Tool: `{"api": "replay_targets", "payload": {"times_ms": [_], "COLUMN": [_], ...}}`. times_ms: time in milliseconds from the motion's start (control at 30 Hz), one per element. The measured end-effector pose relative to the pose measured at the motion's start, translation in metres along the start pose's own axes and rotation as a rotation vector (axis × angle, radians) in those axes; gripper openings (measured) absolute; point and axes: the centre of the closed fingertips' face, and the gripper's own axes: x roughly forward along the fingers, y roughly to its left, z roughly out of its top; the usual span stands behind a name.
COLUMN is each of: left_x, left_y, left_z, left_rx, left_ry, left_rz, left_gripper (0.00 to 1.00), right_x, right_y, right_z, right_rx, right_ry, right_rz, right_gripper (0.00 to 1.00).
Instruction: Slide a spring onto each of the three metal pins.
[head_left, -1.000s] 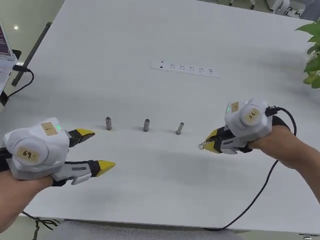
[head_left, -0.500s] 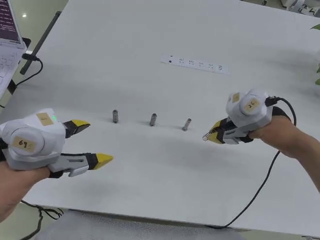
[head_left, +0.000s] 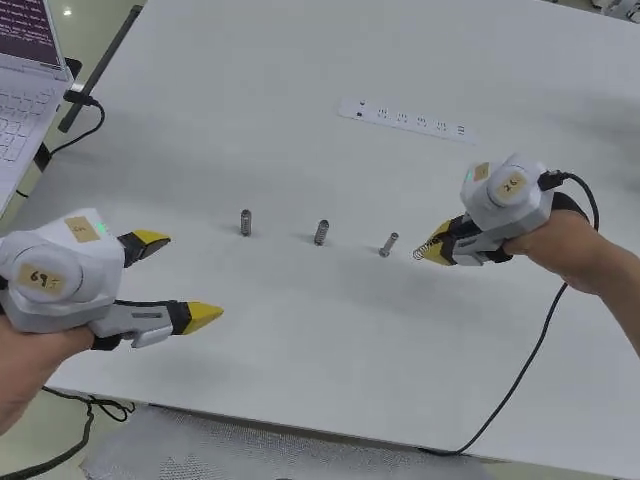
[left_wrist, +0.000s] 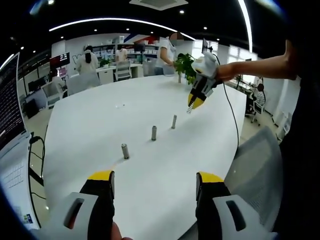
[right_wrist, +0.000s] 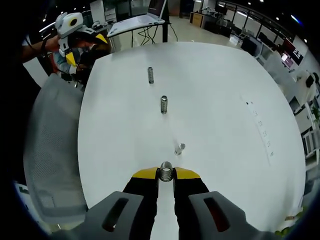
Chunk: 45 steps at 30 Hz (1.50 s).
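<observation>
Pinching the last spring (right_wrist: 166, 172) in its fingers, the right gripper (head_left: 435, 250) has closed in on the bare pin (right_wrist: 180, 148) just ahead, nearly ready for threading, while the left gripper (head_left: 188, 276) keeps its fingers spread.

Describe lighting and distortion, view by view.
Head view: soft, even light, faint shadows beside the pins, straight lines. Left gripper view: fisheye bends the table edge; ceiling strip lights glare. Right gripper view: same bending; the spring looks sharp.
</observation>
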Motion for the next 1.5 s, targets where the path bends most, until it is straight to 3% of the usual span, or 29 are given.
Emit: {"api": "replay_targets", "payload": {"times_ms": [467, 1500], "left_x": [-0.005, -0.011], "left_y": [0.008, 0.014], "left_z": [0.001, -0.008], "left_rx": [-0.012, -0.042], "left_ry": [-0.003, 0.009], "left_rz": [0.016, 0.034], "left_gripper": [0.62, 0.61], "right_x": [0.011, 0.038], "right_y": [-0.019, -0.028], "right_z": [0.01, 0.018], "right_rx": [-0.007, -0.046], "right_ry": [0.005, 0.033], "right_rz": [0.002, 0.04], "right_gripper": [0.09, 0.09]}}
